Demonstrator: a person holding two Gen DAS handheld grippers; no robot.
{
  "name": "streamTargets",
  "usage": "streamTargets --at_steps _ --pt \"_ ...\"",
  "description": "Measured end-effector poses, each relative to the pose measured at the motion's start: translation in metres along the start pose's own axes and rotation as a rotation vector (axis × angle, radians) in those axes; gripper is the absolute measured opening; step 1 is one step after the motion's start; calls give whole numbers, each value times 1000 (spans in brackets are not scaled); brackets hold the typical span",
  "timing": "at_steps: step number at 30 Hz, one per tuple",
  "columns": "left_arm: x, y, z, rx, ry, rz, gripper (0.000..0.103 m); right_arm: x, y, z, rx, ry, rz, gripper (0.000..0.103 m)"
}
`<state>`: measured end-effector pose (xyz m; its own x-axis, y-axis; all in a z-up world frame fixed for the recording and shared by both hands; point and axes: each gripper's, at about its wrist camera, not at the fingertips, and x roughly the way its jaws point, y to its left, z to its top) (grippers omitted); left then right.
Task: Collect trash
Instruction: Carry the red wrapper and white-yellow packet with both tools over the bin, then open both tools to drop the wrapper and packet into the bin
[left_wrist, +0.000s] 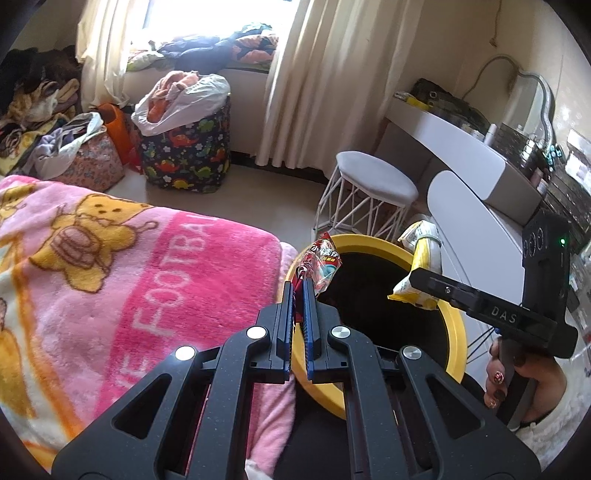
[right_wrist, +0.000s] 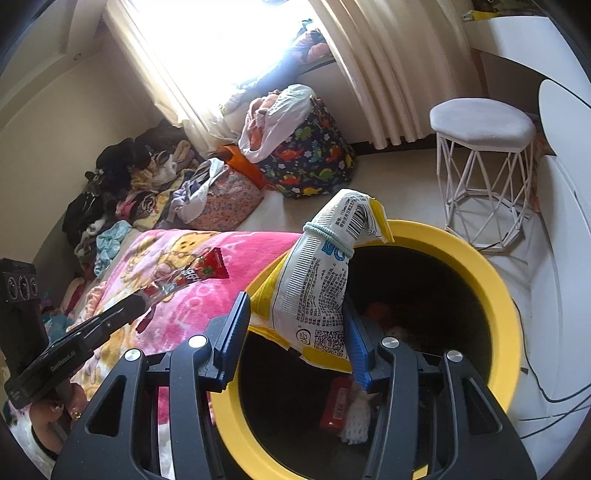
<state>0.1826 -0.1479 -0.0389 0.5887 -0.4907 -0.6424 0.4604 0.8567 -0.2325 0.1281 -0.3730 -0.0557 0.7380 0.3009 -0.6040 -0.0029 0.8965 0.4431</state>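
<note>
1. Bin (right_wrist: 498, 280) with yellow rim stands just beside the bed's pink blanket (left_wrist: 177, 266), and some trash already lies inside.
2. Your left gripper (left_wrist: 298, 291) is closed tight on a red wrapper (left_wrist: 321, 258), over the bin's near rim.
3. Your right gripper (right_wrist: 299, 317) is partly closed on a yellow bag (right_wrist: 317, 280), above the bin's mouth.

I see a yellow-rimmed bin (right_wrist: 476, 254), black inside, a yellow-and-white snack bag (right_wrist: 317, 288), a red wrapper (left_wrist: 319, 260), a pink blanket (left_wrist: 147, 266) with yellow cartoon bears, and a dark dinosaur-print hamper (left_wrist: 188, 151).
</note>
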Motion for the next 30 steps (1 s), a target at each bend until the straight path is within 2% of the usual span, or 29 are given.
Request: streamTargets --at_steps 14,17,19,26,29,30 --pt "17 -34 -8 60 45 -30 2 -6 -23 -9 21 43 -60 50" --pt "23 -40 -9 68 59 -35 2 -11 -29 -11 41 34 -70 52" --pt "26 -44 -10 74 67 -39 2 -14 -35 -12 55 28 -77 58" --pt "41 -61 -11 99 100 -52 3 -31 -47 -15 79 -4 -102 63" --pt "45 -66 -13 109 106 -51 9 -38 -51 -16 78 -20 -112 66" --pt "45 -67 -14 108 108 -51 16 -41 -52 -16 76 -25 -116 67"
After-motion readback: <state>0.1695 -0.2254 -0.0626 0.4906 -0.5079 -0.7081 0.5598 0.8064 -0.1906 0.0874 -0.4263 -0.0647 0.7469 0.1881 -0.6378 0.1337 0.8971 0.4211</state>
